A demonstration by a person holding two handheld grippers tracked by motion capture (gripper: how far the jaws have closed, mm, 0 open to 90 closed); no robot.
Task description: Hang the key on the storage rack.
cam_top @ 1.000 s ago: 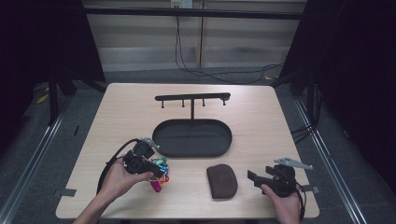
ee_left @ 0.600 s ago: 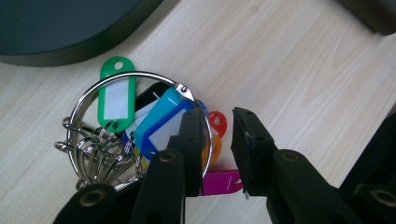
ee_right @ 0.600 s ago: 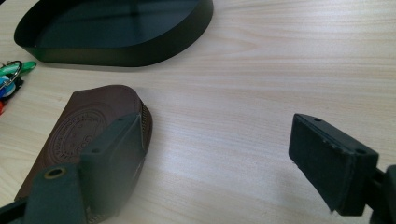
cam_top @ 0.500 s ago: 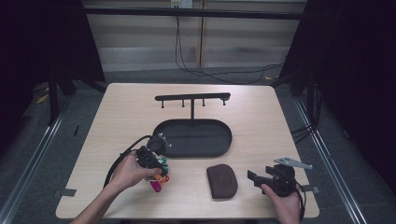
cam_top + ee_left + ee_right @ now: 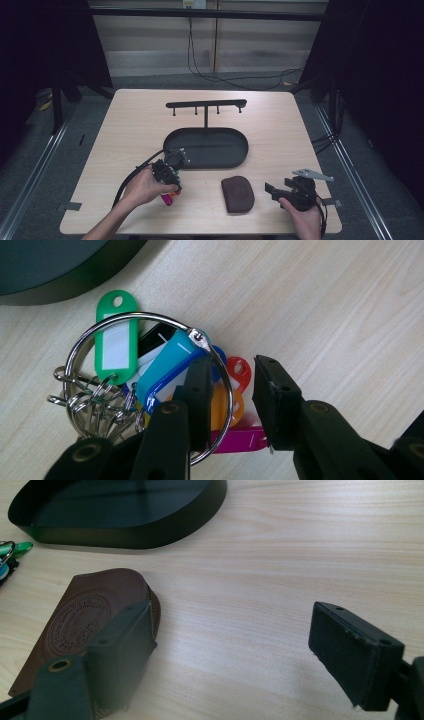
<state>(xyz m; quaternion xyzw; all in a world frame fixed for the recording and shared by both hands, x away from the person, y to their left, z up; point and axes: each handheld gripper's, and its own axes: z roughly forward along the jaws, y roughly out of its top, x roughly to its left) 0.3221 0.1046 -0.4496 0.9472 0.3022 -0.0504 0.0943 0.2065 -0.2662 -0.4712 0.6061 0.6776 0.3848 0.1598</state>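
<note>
Two hand-held grippers work over our worktop [image 5: 125,120], a pale wooden surface that carries everything within easy reach. Toward its middle we see the dark oval tray [image 5: 235,142] with a hook rail [image 5: 206,104] standing on a post at its far rim; the hooks are bare, which suggests to us that the rail is meant for hanging things and the tray for catching loose items.

Nearer to us lies a brown leather pouch [image 5: 238,193], flat and embossed, between the two hands. Our right hand-held gripper [image 5: 270,190] rests low beside it with its jaws spread wide and nothing between them, the left jaw just over the pouch's edge; we judge it is waiting its turn.

Our left hand-held gripper [image 5: 227,405] is tipped down onto the bunch of keys [image 5: 150,390], which lies on the worktop just in front of the tray's near wall. Its jaws have just been opening a little and straddle the right side of the large metal ring [image 5: 107,322]: one jaw sits inside the ring over the coloured tags, the other outside. We see no firm pinch yet, so the bunch is not held. Taking the ring rather than a tag seems sensible, since the ring would slip over a hook.
</note>
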